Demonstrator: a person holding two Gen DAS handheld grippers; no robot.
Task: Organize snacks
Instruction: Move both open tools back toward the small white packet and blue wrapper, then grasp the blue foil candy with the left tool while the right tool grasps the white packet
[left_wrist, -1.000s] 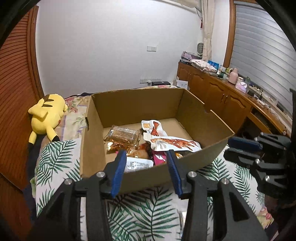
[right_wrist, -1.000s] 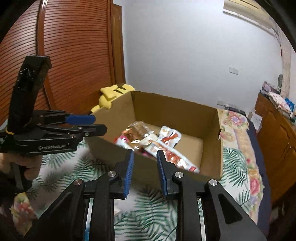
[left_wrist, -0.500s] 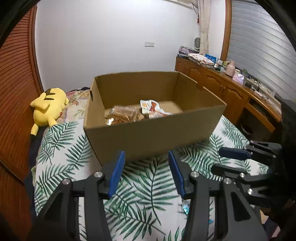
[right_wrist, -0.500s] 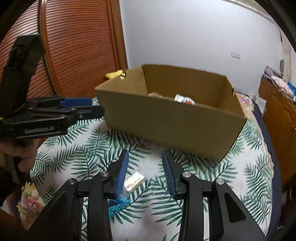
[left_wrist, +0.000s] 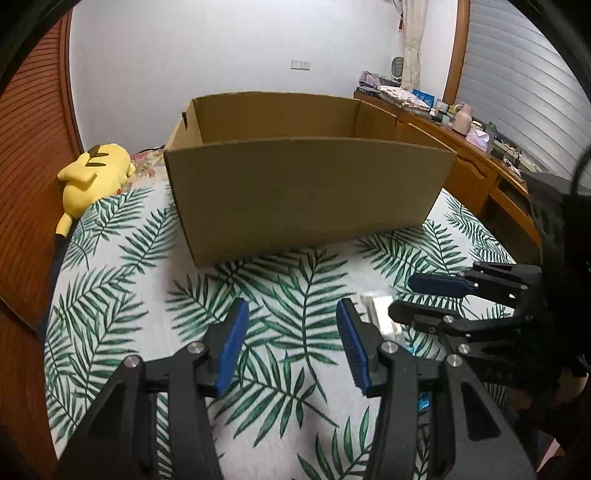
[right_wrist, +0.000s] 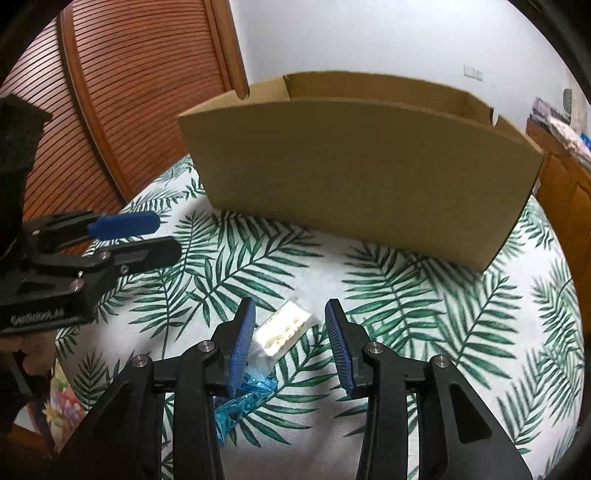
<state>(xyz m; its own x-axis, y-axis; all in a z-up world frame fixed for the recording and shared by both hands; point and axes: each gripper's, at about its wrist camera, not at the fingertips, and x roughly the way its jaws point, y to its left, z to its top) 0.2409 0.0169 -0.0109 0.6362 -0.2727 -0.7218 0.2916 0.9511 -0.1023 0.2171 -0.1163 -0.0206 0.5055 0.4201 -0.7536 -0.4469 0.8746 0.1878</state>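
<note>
White bedroom walls and a slatted wooden wardrobe door (right_wrist: 122, 110) frame a bed spread with a palm-leaf print sheet (left_wrist: 288, 295), on which an open cardboard box (left_wrist: 306, 192) stands with its near wall facing both wrist cameras; its contents are hidden from this low angle. Just in front of the box, a small clear snack packet (right_wrist: 282, 330) with pale pieces inside lies flat on the sheet, with a crumpled blue wrapper (right_wrist: 240, 400) close behind it. The right gripper (right_wrist: 290, 341) hangs over the packet, its blue-padded jaws apart and the packet showing between them, untouched as far as the view tells. The left gripper (left_wrist: 288, 341), held in a person's hand (right_wrist: 26, 350), hovers beside it over bare sheet, its jaws likewise apart and empty. A yellow plush toy (left_wrist: 94, 173) lies at the bed's far left edge, and a wooden sideboard (left_wrist: 480, 166) crowded with small items lines the right wall below a shuttered window.
</note>
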